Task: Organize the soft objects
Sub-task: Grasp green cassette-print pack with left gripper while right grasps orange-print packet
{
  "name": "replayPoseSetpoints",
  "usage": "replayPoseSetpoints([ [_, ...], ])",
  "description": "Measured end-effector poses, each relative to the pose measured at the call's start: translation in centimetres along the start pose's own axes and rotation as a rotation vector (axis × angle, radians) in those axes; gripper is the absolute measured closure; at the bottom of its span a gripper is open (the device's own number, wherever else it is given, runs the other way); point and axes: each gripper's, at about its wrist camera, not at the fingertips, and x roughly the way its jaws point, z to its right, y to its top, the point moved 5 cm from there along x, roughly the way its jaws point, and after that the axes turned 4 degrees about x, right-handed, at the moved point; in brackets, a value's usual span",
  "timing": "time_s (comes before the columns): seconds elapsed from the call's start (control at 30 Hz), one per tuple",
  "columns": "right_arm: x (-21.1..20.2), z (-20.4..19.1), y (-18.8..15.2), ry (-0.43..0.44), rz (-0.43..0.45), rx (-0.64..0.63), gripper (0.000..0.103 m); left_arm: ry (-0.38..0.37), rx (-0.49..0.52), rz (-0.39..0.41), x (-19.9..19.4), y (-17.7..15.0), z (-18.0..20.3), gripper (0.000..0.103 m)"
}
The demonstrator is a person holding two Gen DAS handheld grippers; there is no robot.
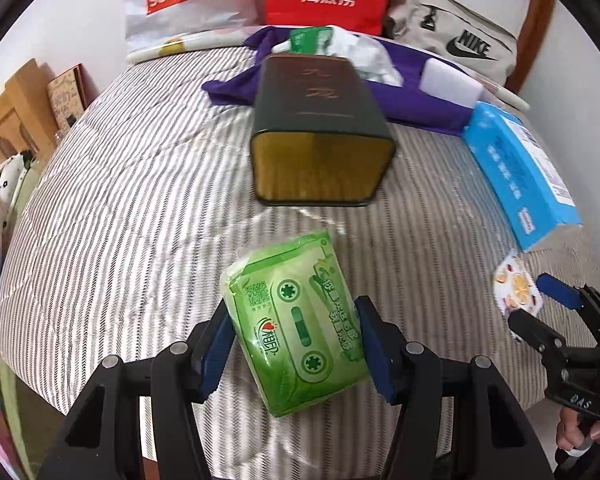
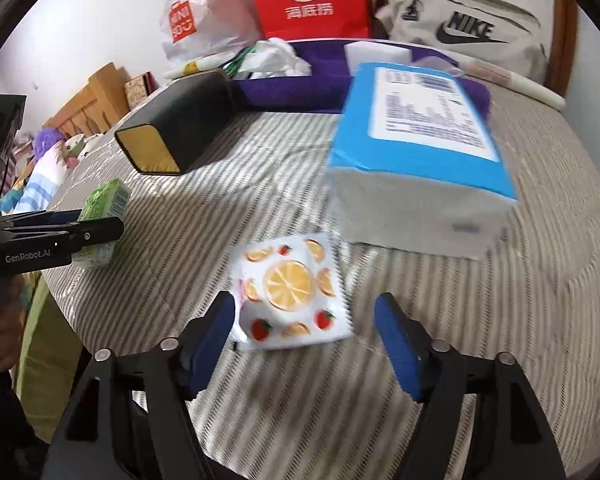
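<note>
— What's in your left gripper (image 1: 294, 346)?
— Its blue pads press both sides of the green tissue pack (image 1: 296, 332), low over the striped bedspread (image 1: 120, 208), just before the dark box (image 1: 320, 136).
— And your right gripper (image 2: 304, 340)?
— Spread wide, gripping nothing; the fruit-print pack (image 2: 290, 292) lies between its fingers, near the blue tissue package (image 2: 416, 152).

Left gripper (image 1: 294, 344) fingers clamped; right gripper (image 2: 304, 336) fingers spread.
</note>
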Motion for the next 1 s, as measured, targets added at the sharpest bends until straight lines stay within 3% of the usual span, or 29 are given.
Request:
replayPoseSetpoints([
  [0.17,1.0,-1.4,0.1,-0.048,0.009,-0.072,0.010,-0.042,-0.016,0.004,0.6,-0.5,-0.5,0.045],
  [0.3,1.3,-1.7,0.2,-0.082,0.026,-0.093,0.012,-0.041,-0.006,0.022,0.6,-0.7,-0.3,0.044],
  [0.47,0.7,-1.0,0.5,-0.111,0.073,-0.047,0.050,-0.068,-0.015,0.035,0.4,-0.8,-0.6,0.043],
  [0.57,0.4,-1.5,0.1,-0.108,0.082,-0.075,0.064,-0.083,-0.022,0.040,0.3,-0.8,-0.7,0.042],
  [0.67,0.2,-2.2,-0.3,-0.139,0.086,-0.094,0.067,-0.091,-0.030,0.043,0.3,-0.8,-0.7,0.042],
  [0.9,-0.8,-1.9,-1.6,-0.084,0.064,-0.075,0.073,-0.078,-0.029,0.048,0.4,-1.0,-0.6,0.042],
  [1.0,-1.2,-1.5,-2.2,-0.083,0.066,-0.055,0.075,-0.065,0.005,0.056,0.6,-1.1,0.0,0.035],
])
